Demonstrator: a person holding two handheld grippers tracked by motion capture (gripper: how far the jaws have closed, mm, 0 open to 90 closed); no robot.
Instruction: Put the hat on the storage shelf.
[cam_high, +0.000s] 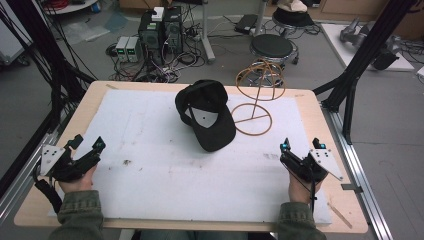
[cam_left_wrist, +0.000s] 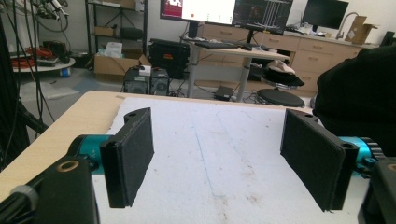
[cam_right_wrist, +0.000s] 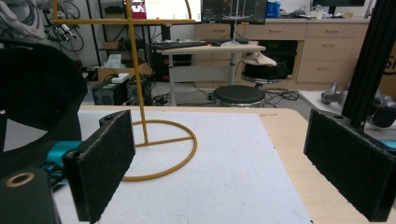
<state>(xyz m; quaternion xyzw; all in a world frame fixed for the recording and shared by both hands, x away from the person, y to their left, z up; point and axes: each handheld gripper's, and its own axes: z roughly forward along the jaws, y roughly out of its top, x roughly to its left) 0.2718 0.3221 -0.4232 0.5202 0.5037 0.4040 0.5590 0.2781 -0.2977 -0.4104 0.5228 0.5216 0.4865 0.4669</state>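
A black cap (cam_high: 206, 116) lay upside down mid-bench, just beside a wire hat stand (cam_high: 256, 95).

The cap looked light and soft in the crown, likely to fold if pinched there; the stiffer brim, pointing toward the person, seemed the surer place to grip, and a hold on each side would help it keep its shape. The thin stand would probably tip easily. It all rested on a white mat (cam_high: 150, 175) over the wooden bench (cam_high: 310, 107). The left gripper (cam_high: 87, 146) and right gripper (cam_high: 300, 148) sat at the near corners, jaws spread wide and empty.
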